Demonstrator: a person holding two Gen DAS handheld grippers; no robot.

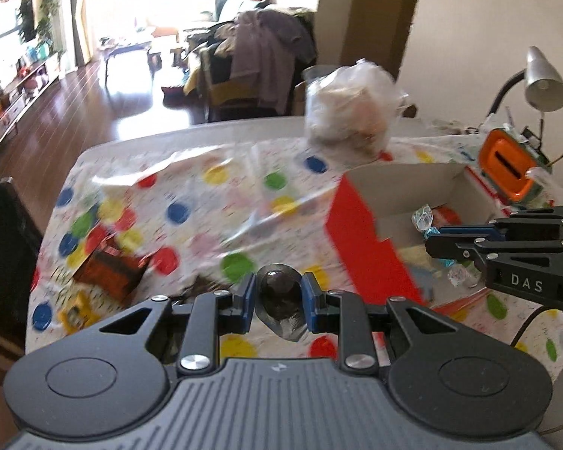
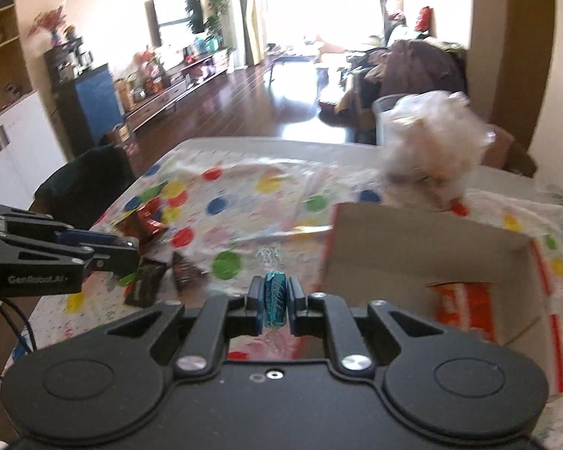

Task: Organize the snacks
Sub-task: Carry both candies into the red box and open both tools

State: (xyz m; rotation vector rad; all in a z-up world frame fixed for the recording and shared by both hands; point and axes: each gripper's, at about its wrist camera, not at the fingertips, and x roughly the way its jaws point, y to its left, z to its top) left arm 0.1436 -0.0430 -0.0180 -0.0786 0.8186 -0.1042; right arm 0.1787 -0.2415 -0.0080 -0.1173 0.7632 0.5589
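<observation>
Both tools are carrying a snack, so this looks like the step of taking snacks to the box.

The left tool (image 1: 277,300) is squeezed tight on a dark round candy (image 1: 279,294) in a shiny dark wrapper. It is up in the air above the spotty cloth on the worktop (image 1: 191,202).

The right tool (image 2: 274,300) is pinched on a blue wrapped candy (image 2: 274,298). It hangs just beside the box's near left corner.

The red and white cardboard box (image 1: 360,225) sits at about 2 o'clock from the left tool. It is open on top. An orange packet (image 2: 465,307) and some clear-wrapped sweets (image 1: 422,217) lie inside it.

More snacks wait on the cloth. A red and brown packet (image 1: 110,268) is at about 10 o'clock from the left tool. Dark wrapped pieces (image 2: 184,268) lie near the worktop's edge. A lumpy plastic bag (image 1: 351,112) stands behind the box.

I think the next move is to bring each candy over the open top of the box, one at a time so the tools do not bump. Then each tool lets go, so its candy drops in with the others.
</observation>
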